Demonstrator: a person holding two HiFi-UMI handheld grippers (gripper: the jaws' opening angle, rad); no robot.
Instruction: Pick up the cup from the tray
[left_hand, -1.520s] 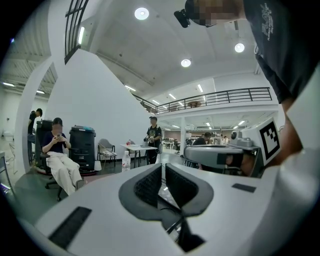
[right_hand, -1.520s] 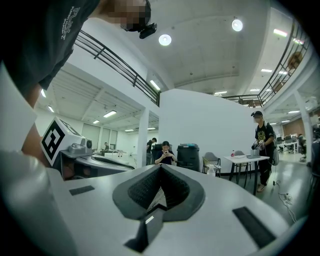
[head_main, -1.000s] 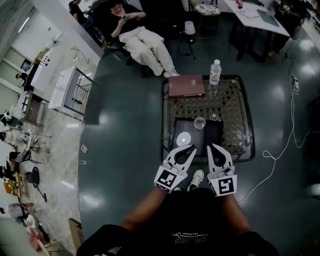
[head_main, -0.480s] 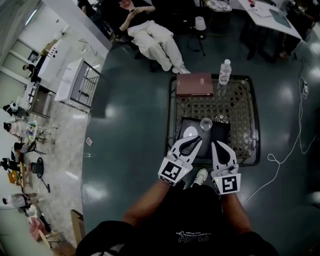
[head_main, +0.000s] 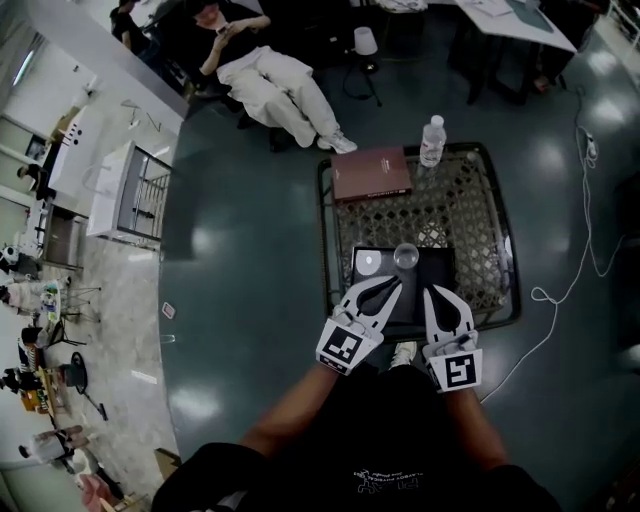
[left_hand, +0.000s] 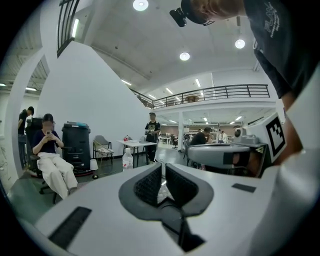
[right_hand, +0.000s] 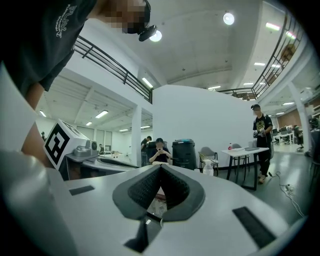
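A clear cup stands upright at the far edge of a black tray on a low lattice-top table. A white disc lies on the tray to the cup's left. My left gripper and right gripper hover side by side over the tray's near edge, short of the cup, both shut and holding nothing. In the left gripper view the left gripper has its pads together. In the right gripper view the right gripper does too. In both those views the jaws hide the cup and tray.
A brown book and a water bottle sit at the table's far end. Beyond the table a seated person looks at a phone. A white cable trails over the dark floor on the right. My shoe shows below the table.
Both grippers have edged forward toward the tray, staying shut. The head view has shifted a little, so the table sits slightly higher in the picture.
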